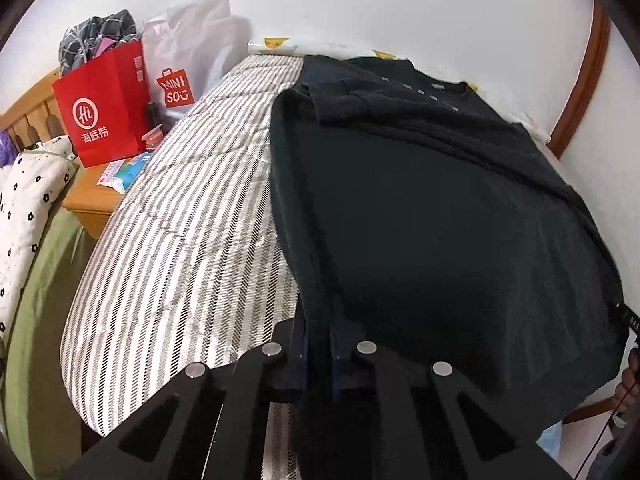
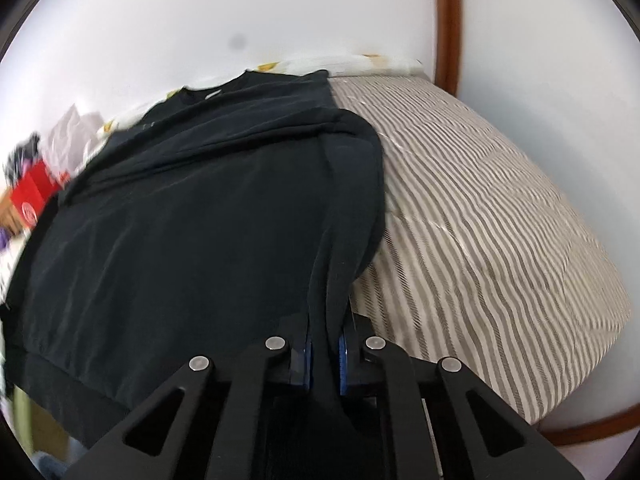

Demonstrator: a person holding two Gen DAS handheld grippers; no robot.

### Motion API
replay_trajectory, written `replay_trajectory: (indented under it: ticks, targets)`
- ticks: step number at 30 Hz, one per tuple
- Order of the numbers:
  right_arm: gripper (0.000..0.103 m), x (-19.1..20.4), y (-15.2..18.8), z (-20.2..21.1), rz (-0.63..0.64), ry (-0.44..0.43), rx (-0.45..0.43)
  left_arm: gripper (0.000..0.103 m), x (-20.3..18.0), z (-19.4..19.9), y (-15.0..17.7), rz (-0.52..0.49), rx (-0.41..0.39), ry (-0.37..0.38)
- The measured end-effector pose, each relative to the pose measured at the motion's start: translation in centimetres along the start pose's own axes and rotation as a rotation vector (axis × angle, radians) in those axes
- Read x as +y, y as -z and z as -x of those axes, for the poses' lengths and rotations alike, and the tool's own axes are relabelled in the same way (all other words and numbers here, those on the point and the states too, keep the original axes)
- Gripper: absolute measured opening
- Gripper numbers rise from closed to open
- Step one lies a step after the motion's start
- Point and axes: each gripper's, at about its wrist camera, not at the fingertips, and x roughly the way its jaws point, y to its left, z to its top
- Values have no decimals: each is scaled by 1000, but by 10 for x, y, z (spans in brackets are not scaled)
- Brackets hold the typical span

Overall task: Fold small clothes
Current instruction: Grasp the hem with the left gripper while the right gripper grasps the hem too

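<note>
The black shirt (image 1: pixel 440 208) is pinched at its near hem by both grippers, left (image 1: pixel 319 354) and right (image 2: pixel 325 354), jaws clamped tight, over the striped bed (image 1: pixel 180 220).

The shirt (image 1: pixel 432 216) lies on the bed (image 1: pixel 180 220); bags (image 1: pixel 104 108) stand on a nightstand (image 1: pixel 94 200) left of it.

This is a bedroom in a home. A bed (image 1: pixel 180 208) with a grey-and-white striped quilt stands against a white wall (image 1: pixel 400 4), with a wooden nightstand (image 1: pixel 94 200) at the far left carrying a red paper shopping bag (image 1: pixel 104 108) and a white one (image 1: pixel 184 56). A flower-print pillow (image 1: pixel 28 200) lies at the left edge.
</note>
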Motion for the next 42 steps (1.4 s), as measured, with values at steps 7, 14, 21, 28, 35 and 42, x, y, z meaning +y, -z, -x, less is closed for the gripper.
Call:
replay_trajectory:
  ticks: [7,14,21,28,35,42]
  targets:
    - [8,-5,6,27,-1,-8,-42,7,5,27,5,15,-28,41]
    - [8,-11,16,62,5,-11,-84,7,-1,54,22,-13,-52,90]
    - [8,-9,6,71,-4,-20,-108,7,-2,63,14,-9,-84,125]
    - [8,3,-34,88,-14,-61,-182,7,-7,72,-21,-17,-146,144]
    - [8,15,-84,86,-25,-74,-235,7,-4,69,-73,26,-197,132]
    - [8,33,-134,69,-12,-73,-262,7,-10,50,-116,25,-214,96]
